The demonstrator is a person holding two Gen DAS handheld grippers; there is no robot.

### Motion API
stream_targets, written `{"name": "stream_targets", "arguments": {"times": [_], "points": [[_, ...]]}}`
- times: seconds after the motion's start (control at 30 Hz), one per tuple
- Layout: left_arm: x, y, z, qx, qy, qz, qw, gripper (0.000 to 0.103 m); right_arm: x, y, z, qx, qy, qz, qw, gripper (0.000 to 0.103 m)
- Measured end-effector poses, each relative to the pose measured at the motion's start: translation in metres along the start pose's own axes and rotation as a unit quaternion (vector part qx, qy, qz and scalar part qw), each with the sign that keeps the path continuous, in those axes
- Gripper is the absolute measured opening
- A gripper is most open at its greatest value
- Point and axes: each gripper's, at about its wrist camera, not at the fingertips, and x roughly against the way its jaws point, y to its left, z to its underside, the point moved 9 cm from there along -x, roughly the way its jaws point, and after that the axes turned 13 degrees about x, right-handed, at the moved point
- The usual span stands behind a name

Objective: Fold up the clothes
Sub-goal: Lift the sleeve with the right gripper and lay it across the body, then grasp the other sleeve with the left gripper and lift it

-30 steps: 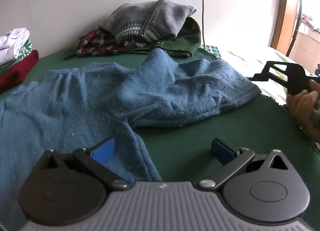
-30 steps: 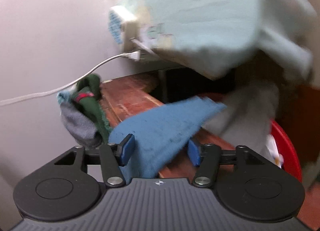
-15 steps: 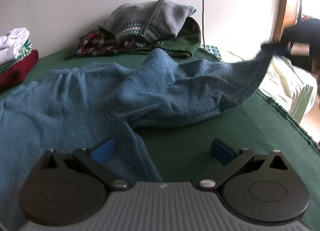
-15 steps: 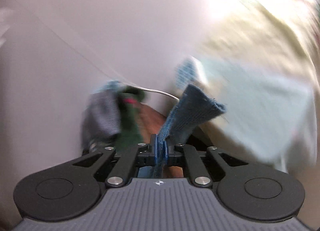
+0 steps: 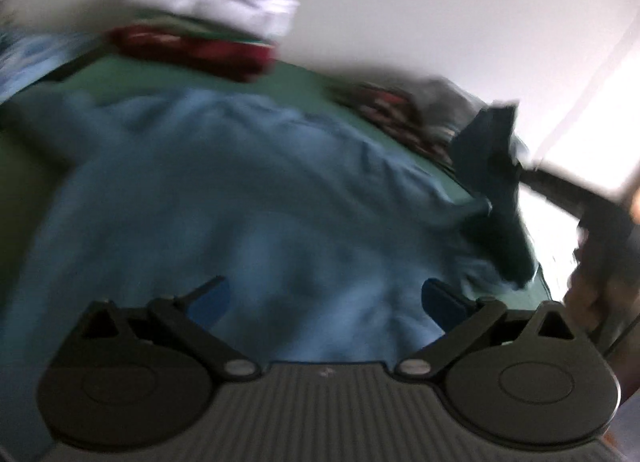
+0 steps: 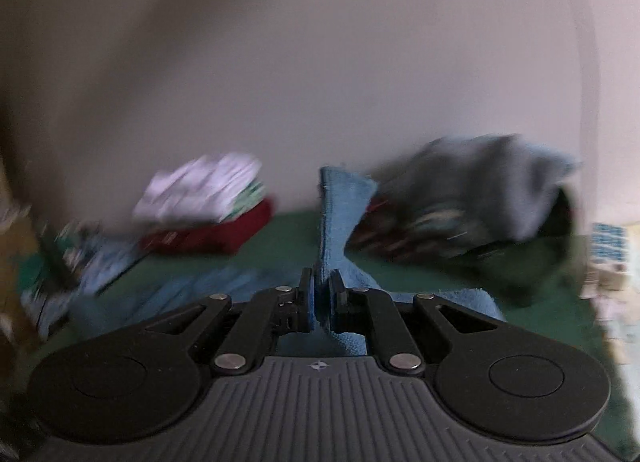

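Observation:
A blue knitted sweater (image 5: pixel 248 198) lies spread over the green cloth (image 5: pixel 120 74) of the table. My left gripper (image 5: pixel 326 298) hovers open just above its middle, nothing between the blue pads. My right gripper (image 6: pixel 322 298) is shut on a corner of the blue sweater (image 6: pixel 340 202), which sticks up past the pads. In the left wrist view that lifted corner (image 5: pixel 488 150) hangs dark at the right, pinched by the right gripper (image 5: pixel 520 170), with a hand (image 5: pixel 588 294) below it. Both views are blurred.
A folded stack of white, green and red clothes (image 5: pixel 208 34) sits at the back left by the wall; the same stack (image 6: pixel 212 206) shows in the right wrist view. A heap of grey, plaid and green garments (image 6: pixel 472 198) lies at the back right.
My right gripper closed on the sweater's corner, lifted it and rolled round to face the table. My left gripper swung across and now looks over the sweater's body, still open.

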Motion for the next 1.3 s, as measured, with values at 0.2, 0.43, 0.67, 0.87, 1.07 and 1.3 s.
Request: {"name": "stream_targets", "arguments": {"times": [0.2, 0.43, 0.67, 0.87, 1.07, 1.3], "points": [[0.033, 0.039, -0.031, 0.002, 0.000, -0.015, 0.9999, 0.101, -0.037, 0.074, 0.042, 0.109, 0.080, -0.001, 0.991, 0.009], [0.001, 0.015, -0.042, -0.085, 0.022, 0.019, 0.9959, 0.101, 0.010, 0.070, 0.048, 0.056, 0.090, 0.017, 0.994, 0.041], [-0.068, -0.040, -0.030, -0.168, 0.059, 0.072, 0.9814, 0.086, 0.064, 0.094, 0.112, 0.076, 0.168, 0.064, 0.981, 0.039], [-0.117, -0.060, -0.021, -0.172, 0.089, 0.076, 0.9782, 0.074, 0.085, 0.110, 0.135, 0.069, 0.120, 0.109, 0.984, 0.042], [-0.134, -0.062, -0.020, -0.153, 0.078, 0.095, 0.9805, 0.069, 0.086, 0.107, 0.134, 0.047, 0.114, 0.107, 0.987, 0.044], [-0.137, -0.066, -0.016, -0.147, 0.045, 0.087, 0.9842, 0.066, 0.086, 0.109, 0.136, 0.043, 0.112, 0.094, 0.988, 0.053]]}}
